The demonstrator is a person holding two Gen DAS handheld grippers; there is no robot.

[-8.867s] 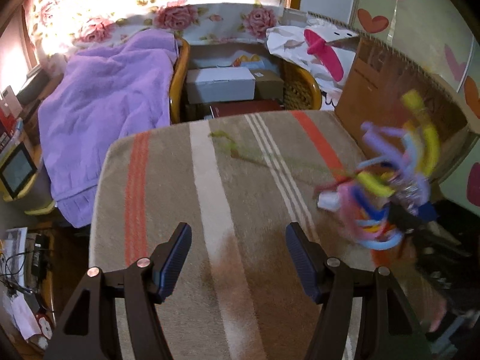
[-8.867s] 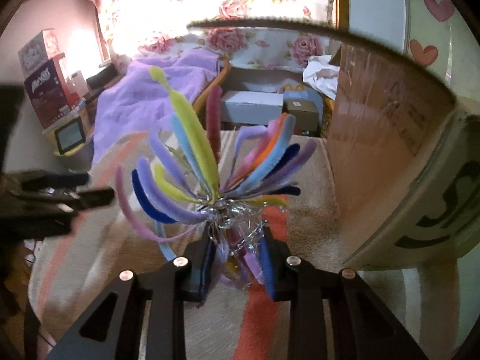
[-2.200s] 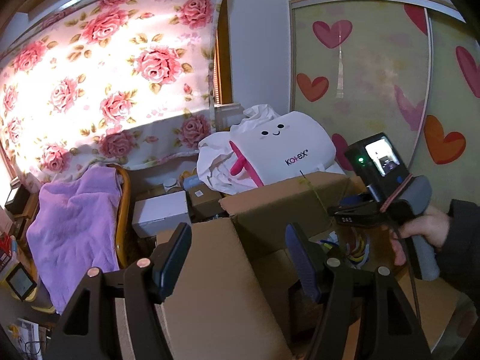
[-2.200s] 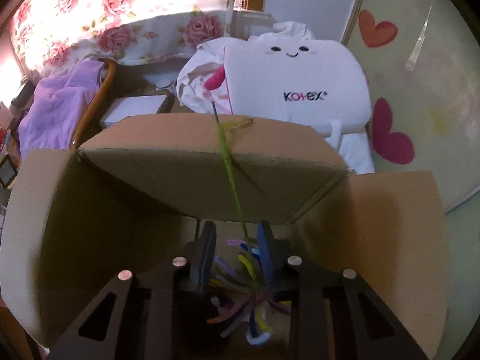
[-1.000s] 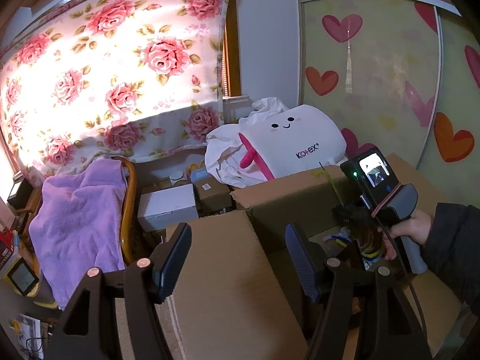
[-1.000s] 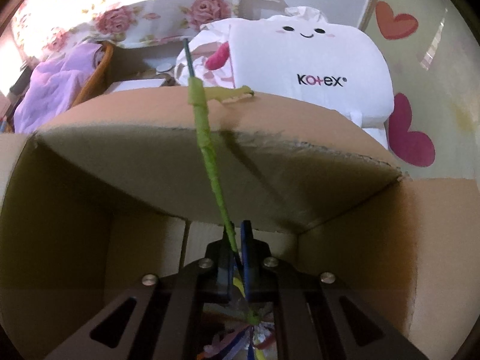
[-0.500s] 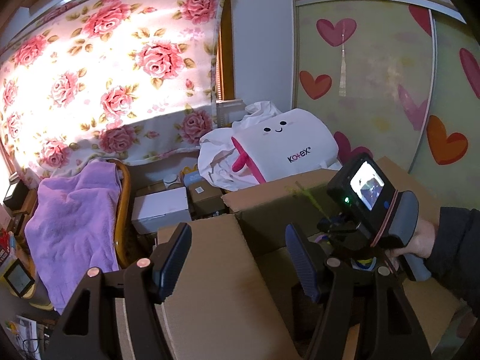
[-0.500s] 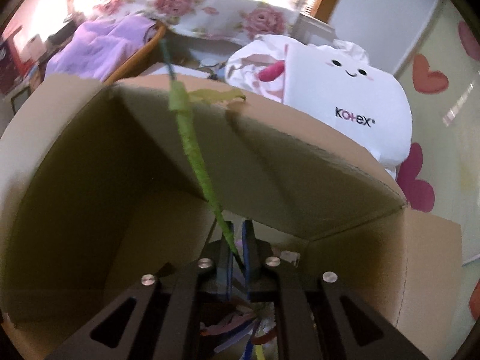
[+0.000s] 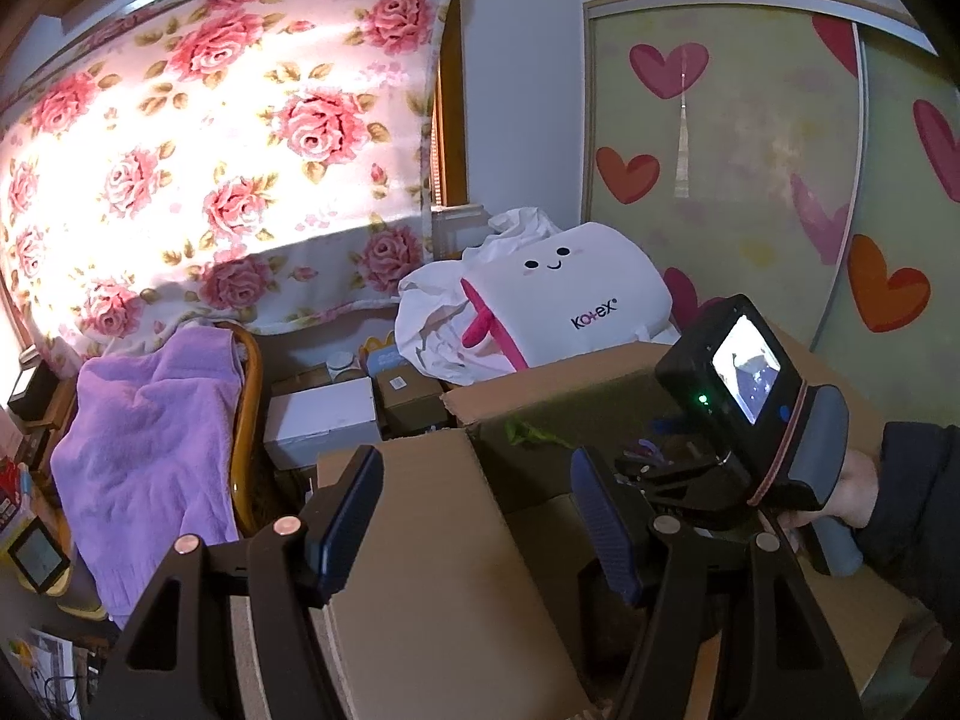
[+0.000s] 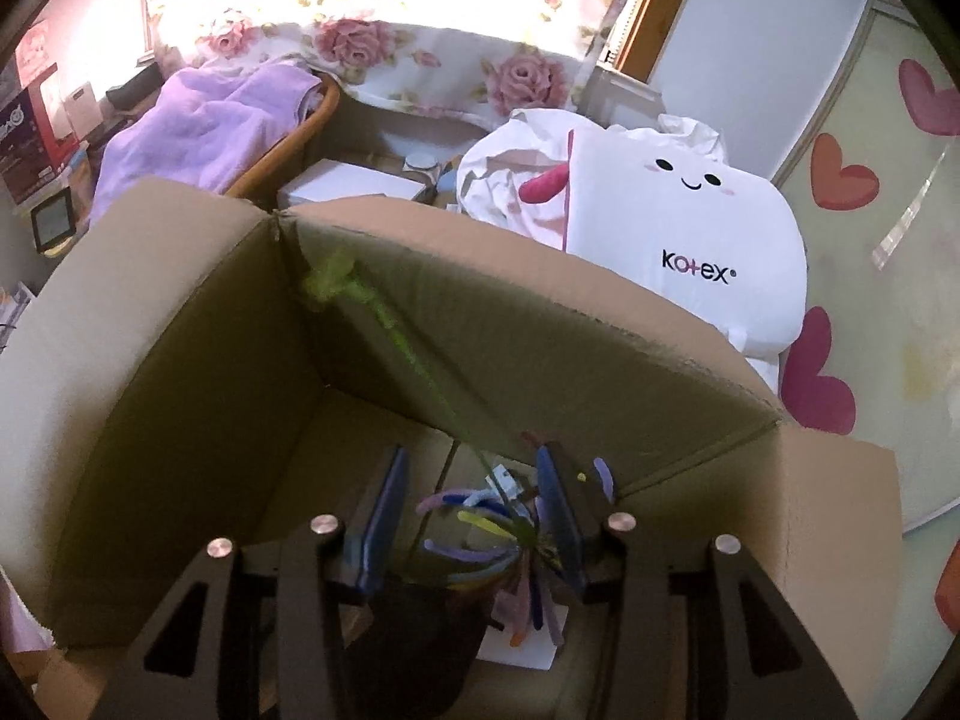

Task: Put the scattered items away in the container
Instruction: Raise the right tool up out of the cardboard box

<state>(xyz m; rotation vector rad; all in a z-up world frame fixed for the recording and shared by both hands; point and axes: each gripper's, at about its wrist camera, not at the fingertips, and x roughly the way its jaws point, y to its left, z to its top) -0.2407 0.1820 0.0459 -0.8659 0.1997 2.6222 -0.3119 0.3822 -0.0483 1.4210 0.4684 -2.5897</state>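
An open cardboard box (image 10: 180, 330) fills the right wrist view. Inside it lies a bunch of coloured pipe cleaners (image 10: 480, 522); its green stem (image 10: 384, 324) leans up toward the far left corner. My right gripper (image 10: 471, 456) hangs open over the bunch, a finger on each side, gripping nothing. In the left wrist view my left gripper (image 9: 474, 462) is open and empty above the box's near flap (image 9: 432, 540). There the right gripper (image 9: 660, 468), held by a hand (image 9: 852, 492), dips into the box, and the stem's green tip (image 9: 528, 432) shows against the far wall.
A white Kotex pack (image 10: 678, 228) and white bags lie just behind the box. A purple towel (image 9: 144, 432) drapes a wicker chair at the left, with small boxes (image 9: 324, 426) between. A door with heart stickers (image 9: 750, 180) stands at the right.
My right gripper has gone from shut on the green stem to open. The bunch now rests in the box, and its stem has tipped toward the far left corner. The left gripper barely moved.
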